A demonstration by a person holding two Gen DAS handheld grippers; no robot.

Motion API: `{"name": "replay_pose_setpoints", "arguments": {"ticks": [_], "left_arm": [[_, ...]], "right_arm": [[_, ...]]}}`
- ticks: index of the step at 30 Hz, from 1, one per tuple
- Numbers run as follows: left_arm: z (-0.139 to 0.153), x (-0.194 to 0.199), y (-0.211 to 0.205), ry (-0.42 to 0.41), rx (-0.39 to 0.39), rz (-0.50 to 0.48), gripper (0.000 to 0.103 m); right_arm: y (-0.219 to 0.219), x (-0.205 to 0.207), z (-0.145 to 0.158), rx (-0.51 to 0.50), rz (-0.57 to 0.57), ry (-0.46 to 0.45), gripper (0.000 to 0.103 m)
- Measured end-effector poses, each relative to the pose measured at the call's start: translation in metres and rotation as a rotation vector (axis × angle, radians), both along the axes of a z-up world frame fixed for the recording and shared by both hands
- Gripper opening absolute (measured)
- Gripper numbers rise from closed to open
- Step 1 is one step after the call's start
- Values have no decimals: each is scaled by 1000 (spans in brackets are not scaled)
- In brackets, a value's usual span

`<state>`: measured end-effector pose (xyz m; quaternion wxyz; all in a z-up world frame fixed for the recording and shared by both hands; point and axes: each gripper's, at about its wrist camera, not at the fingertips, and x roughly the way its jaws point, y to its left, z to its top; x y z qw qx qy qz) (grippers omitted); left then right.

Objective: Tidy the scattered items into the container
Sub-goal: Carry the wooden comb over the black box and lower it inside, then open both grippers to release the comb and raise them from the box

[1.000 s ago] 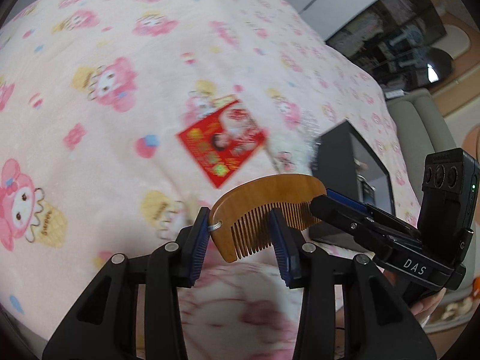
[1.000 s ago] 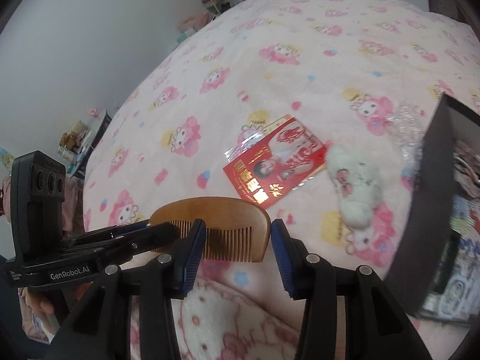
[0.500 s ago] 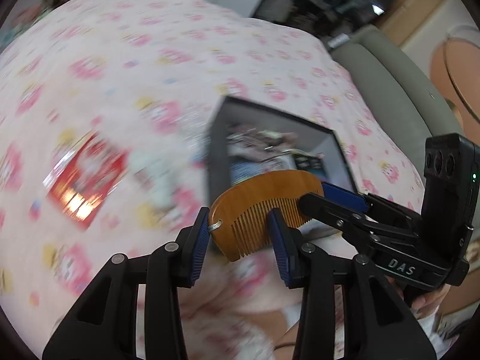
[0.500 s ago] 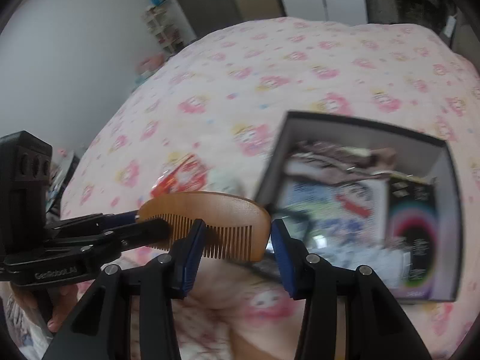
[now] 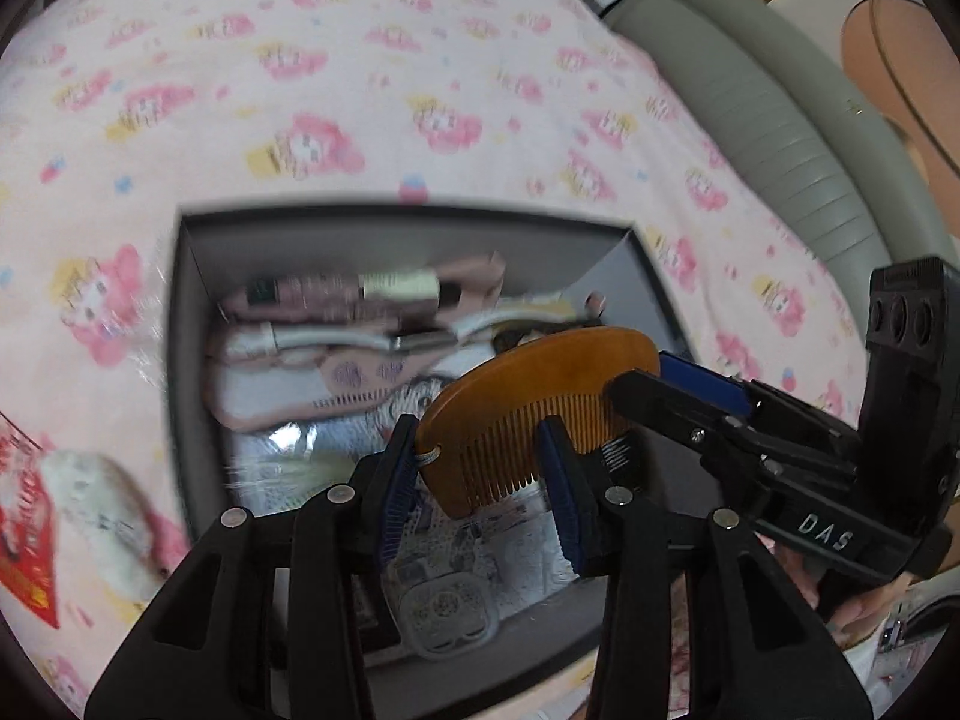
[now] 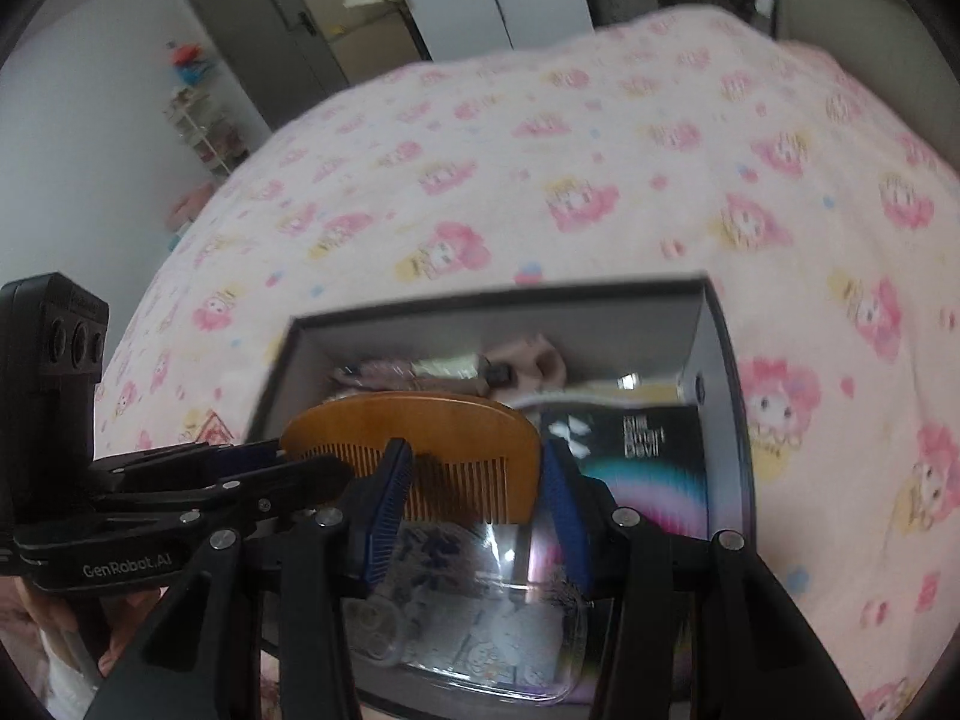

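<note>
A wooden comb (image 5: 540, 396) hangs over the open dark box (image 5: 192, 276), held at both ends. My left gripper (image 5: 480, 480) is shut on its left end and my right gripper (image 6: 474, 492) is shut on its right end. The comb (image 6: 420, 438) and box (image 6: 726, 360) also show in the right wrist view. The box holds several packets, a phone case and a dark booklet. A red envelope (image 5: 24, 540) and a white plush toy (image 5: 108, 516) lie on the bed left of the box.
The pink cartoon-print blanket (image 5: 360, 90) covers the bed all around the box. A grey sofa (image 5: 780, 120) stands beyond the bed's right side. A door and shelves (image 6: 270, 30) are at the far wall.
Both grippers have carried the comb rightward from above the red envelope to over the open box. The grip on the comb is the same.
</note>
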<state>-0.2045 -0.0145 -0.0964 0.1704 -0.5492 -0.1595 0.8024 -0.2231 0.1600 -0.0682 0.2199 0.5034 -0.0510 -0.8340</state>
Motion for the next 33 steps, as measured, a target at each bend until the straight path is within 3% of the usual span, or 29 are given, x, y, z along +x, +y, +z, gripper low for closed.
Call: {"name": "replay_pose_setpoints", "arguments": {"ticks": [8, 13, 18, 23, 29, 33], "left_arm": [[-26, 4, 3, -73, -84, -8, 42], [-34, 4, -5, -89, -69, -19, 42], [-23, 14, -12, -13, -82, 16, 42], [-30, 13, 0, -56, -8, -59, 41], [-41, 16, 17, -113, -73, -124, 38], [-43, 14, 29, -104, -190, -144, 34]], "right_arm": [[-19, -3, -37, 90, 32, -112, 41], [-19, -1, -53, 115, 48, -169, 41], [-12, 0, -46, 138, -1, -107, 41], [-19, 2, -53, 129, 50, -138, 41], [-21, 8, -63, 181, 95, -183, 41], [-25, 8, -74, 230, 108, -203, 41]]}}
